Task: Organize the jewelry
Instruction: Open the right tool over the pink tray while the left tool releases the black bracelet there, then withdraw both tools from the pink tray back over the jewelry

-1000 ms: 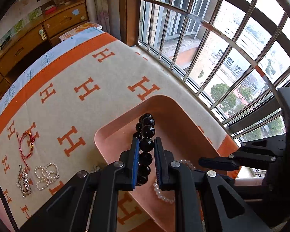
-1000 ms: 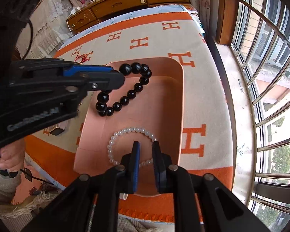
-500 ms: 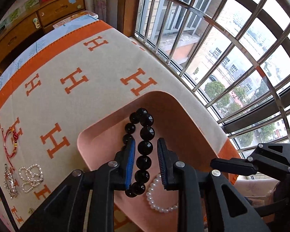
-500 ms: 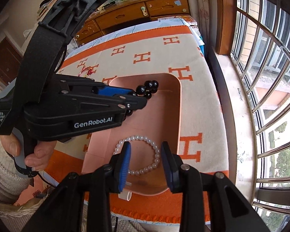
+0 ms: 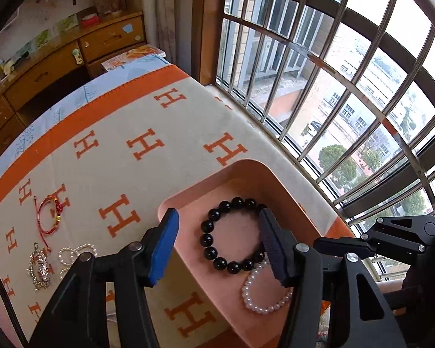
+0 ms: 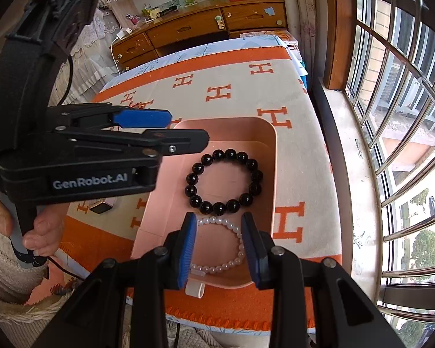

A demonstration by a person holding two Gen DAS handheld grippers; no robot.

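Item: black bead bracelet (image 5: 232, 236), flat in my pink tray (image 5: 194, 191), touching pearl bracelet (image 5: 265, 293). My left gripper (image 5: 217, 243): jaws just opened, empty above it. My right gripper (image 6: 219, 243): jaws parted, gripping nothing.

Black left gripper (image 6: 185, 130), blue pads, silver screws, "GenRobot.AI" lettering, knit sleeve (image 6: 3, 264)

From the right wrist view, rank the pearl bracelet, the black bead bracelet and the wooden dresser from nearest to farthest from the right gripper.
1. pearl bracelet, in the tray between the open right gripper fingers.
2. black bead bracelet, just beyond, mid-tray.
3. wooden dresser, far across the room.
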